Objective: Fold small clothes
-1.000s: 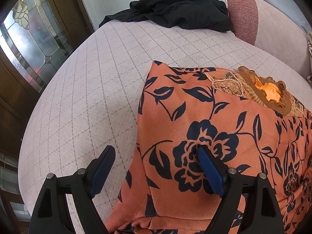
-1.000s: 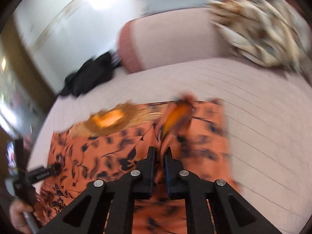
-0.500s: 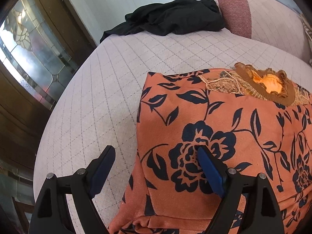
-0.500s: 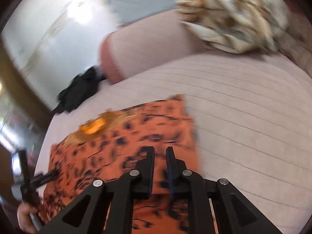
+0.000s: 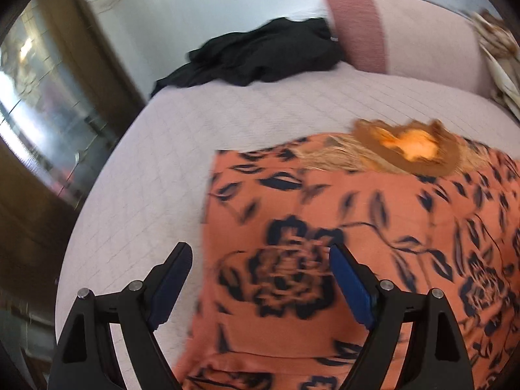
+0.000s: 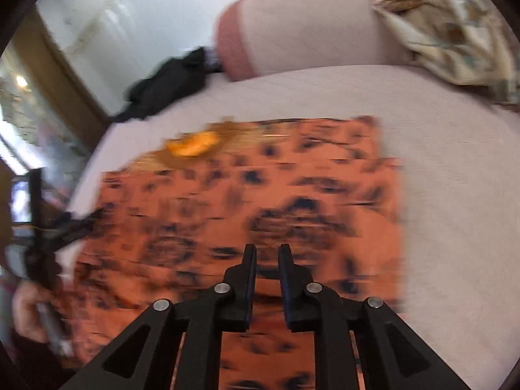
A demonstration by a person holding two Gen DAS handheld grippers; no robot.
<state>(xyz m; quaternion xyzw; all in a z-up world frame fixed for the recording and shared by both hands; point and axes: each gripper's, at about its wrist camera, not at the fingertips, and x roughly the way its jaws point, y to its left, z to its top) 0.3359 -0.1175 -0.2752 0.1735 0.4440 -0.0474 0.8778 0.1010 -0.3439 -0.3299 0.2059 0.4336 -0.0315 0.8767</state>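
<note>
A home bedroom: quilted pink bed (image 5: 169, 149), bolster pillow (image 5: 406, 39) (pink too), stained-glass door (image 5: 42, 104).

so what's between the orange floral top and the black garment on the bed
Only bare quilted pink bedcover separates the orange floral top from the black garment, seen in the left wrist view.

The left gripper (image 5: 258, 271) hangs with jaws spread wide over the left edge of the orange floral garment (image 5: 357, 243), which lies flat on the pale quilted bed (image 5: 201, 130). At 12 o'clock lies a black garment (image 5: 260, 57); at 1 o'clock, a pink bolster (image 5: 390, 32).
</note>
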